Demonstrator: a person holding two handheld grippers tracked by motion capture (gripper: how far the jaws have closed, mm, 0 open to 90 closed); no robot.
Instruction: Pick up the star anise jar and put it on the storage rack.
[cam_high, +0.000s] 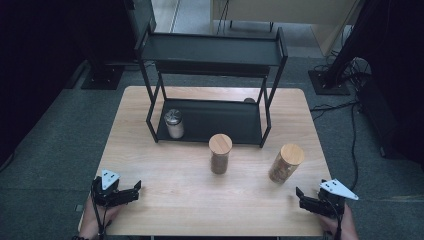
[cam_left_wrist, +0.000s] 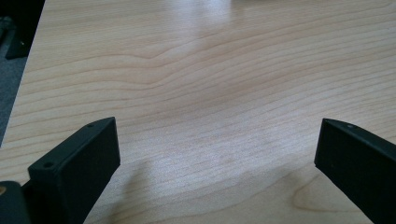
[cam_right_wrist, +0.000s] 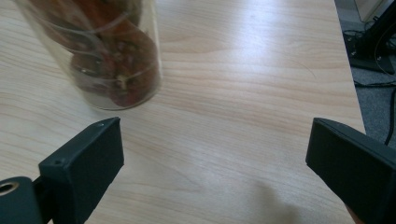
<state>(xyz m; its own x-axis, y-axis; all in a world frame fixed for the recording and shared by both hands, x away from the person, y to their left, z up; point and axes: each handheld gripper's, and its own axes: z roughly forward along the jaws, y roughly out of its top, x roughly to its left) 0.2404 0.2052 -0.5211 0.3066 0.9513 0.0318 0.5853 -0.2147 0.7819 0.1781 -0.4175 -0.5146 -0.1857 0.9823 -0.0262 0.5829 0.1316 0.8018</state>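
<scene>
Two glass jars with wooden lids stand on the wooden table (cam_high: 165, 165): one in the middle (cam_high: 220, 153), one to the right (cam_high: 285, 162). A smaller jar with a metal lid (cam_high: 174, 123) sits on the bottom shelf of the black rack (cam_high: 212, 80). My left gripper (cam_high: 134, 192) rests at the front left corner, open, over bare wood (cam_left_wrist: 215, 140). At the front right, my right gripper (cam_high: 300, 197) is open too. In the right gripper view the right jar's base (cam_right_wrist: 112, 70) stands just beyond the left jaw, apart from it.
The two-tier black rack fills the back middle of the table, its top shelf (cam_high: 210, 50) bare. Dark floor surrounds the table, with cables (cam_high: 345, 107) and a stand base (cam_high: 327, 82) at the right. Open wood lies between the jars and the front edge.
</scene>
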